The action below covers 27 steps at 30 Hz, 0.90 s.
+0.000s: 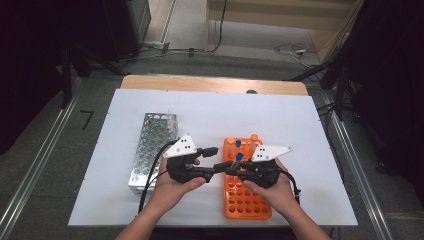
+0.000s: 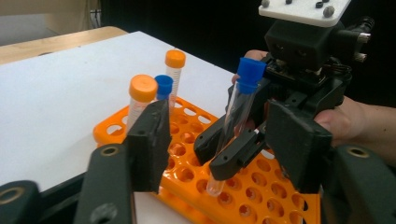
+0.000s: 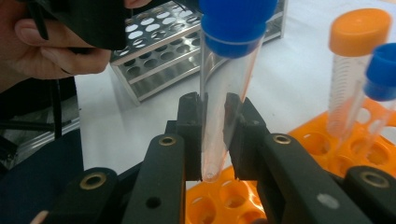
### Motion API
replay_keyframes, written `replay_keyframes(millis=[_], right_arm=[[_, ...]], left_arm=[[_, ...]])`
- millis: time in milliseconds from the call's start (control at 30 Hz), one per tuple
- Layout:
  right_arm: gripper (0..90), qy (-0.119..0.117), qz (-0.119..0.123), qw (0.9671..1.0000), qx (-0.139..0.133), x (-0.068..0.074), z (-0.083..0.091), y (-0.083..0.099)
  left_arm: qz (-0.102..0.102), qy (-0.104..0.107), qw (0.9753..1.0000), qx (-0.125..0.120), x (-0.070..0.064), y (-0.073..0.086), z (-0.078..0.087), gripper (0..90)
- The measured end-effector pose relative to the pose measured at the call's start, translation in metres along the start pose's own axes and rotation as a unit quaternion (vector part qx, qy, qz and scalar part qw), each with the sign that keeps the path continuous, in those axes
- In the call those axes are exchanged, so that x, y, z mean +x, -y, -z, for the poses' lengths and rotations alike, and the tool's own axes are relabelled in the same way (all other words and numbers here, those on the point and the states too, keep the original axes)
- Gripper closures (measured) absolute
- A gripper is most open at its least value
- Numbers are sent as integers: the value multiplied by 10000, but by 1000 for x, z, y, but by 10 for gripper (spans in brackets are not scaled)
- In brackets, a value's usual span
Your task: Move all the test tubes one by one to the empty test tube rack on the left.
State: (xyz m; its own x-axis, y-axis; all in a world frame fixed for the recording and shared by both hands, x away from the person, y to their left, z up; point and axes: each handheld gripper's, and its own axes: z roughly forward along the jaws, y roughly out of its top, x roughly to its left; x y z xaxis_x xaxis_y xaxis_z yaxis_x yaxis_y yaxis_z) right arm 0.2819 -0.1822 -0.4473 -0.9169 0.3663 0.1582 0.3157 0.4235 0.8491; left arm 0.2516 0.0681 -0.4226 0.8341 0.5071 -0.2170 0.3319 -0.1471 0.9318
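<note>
A clear tube with a blue cap (image 3: 224, 93) stands upright over the orange rack (image 3: 336, 158), with my right gripper (image 3: 214, 135) shut on its lower part. In the left gripper view the same tube (image 2: 238, 107) and the right gripper (image 2: 226, 149) sit between the wide-apart jaws of my left gripper (image 2: 224, 140), which is open and touches nothing. From above, the left gripper (image 1: 216, 159) points right at the tube (image 1: 238, 159), and the right gripper (image 1: 233, 168) hovers over the orange rack (image 1: 247, 200).
Two orange-capped tubes (image 2: 142, 93) (image 2: 175, 60) and one blue-capped tube (image 2: 163, 86) stand at the far end of the orange rack. A metal rack (image 1: 150, 150) lies to the left on the white table sheet (image 1: 210, 110).
</note>
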Motion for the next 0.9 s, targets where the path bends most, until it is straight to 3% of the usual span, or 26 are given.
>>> replay_keyframes(millis=[500,733,900], right_arm=[[744,-206,157,9996,60,13,-8,-5],[744,-260,192,9994,97,16,-10,-6],[743,-300,136,9994,99,14,-10,-6]], left_arm=[[-127,344,9993,7,-11,-5,-14,608],[-166,382,9991,79,-13,-6,-20,720],[-293,272,9992,58,-14,-6,-20,754]])
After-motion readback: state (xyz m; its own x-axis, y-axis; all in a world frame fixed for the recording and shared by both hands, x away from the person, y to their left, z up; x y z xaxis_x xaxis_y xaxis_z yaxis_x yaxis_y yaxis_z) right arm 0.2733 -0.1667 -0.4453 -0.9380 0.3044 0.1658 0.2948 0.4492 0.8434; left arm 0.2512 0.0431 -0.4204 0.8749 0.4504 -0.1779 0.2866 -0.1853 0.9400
